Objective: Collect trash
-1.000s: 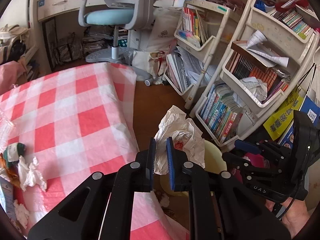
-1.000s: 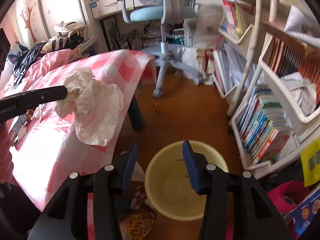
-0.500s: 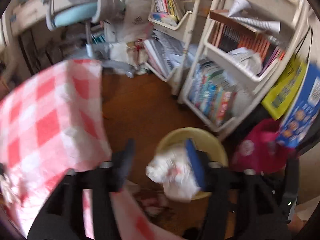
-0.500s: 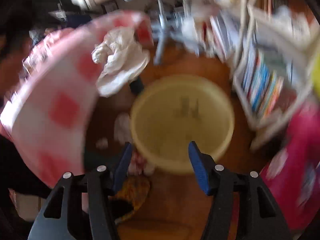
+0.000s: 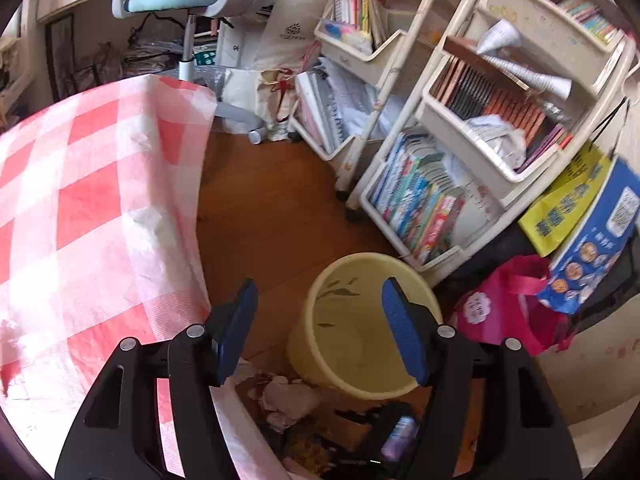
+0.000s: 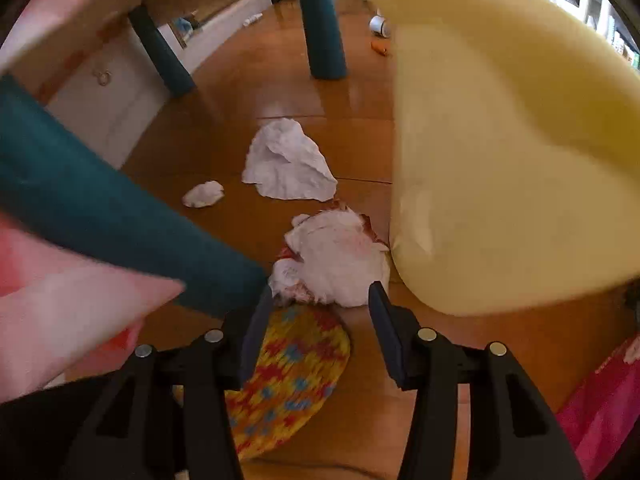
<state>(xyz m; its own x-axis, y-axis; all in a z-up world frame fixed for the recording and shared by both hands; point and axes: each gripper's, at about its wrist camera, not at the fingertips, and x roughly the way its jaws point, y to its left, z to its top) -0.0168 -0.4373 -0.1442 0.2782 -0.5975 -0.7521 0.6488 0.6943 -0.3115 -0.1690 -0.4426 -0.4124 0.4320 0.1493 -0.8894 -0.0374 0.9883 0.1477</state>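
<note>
While closing, right gripper (image 6: pixel 318 308) fingers just short of crumpled wrapper (image 6: pixel 336 256).

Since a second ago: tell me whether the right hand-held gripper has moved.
Yes. The right hand-held gripper has dropped from above the yellow bin to floor level beside it, over the crumpled tissue, jaws closing.

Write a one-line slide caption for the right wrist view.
Right claw, closing, nears stained crumpled paper on the floor beside the yellow bin.

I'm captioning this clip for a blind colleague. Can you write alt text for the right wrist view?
The right gripper, jaws closing, reaches low toward a stained crumpled tissue on the wooden floor, beside a yellow bin. Two more tissues lie beyond, near teal table legs.
</note>
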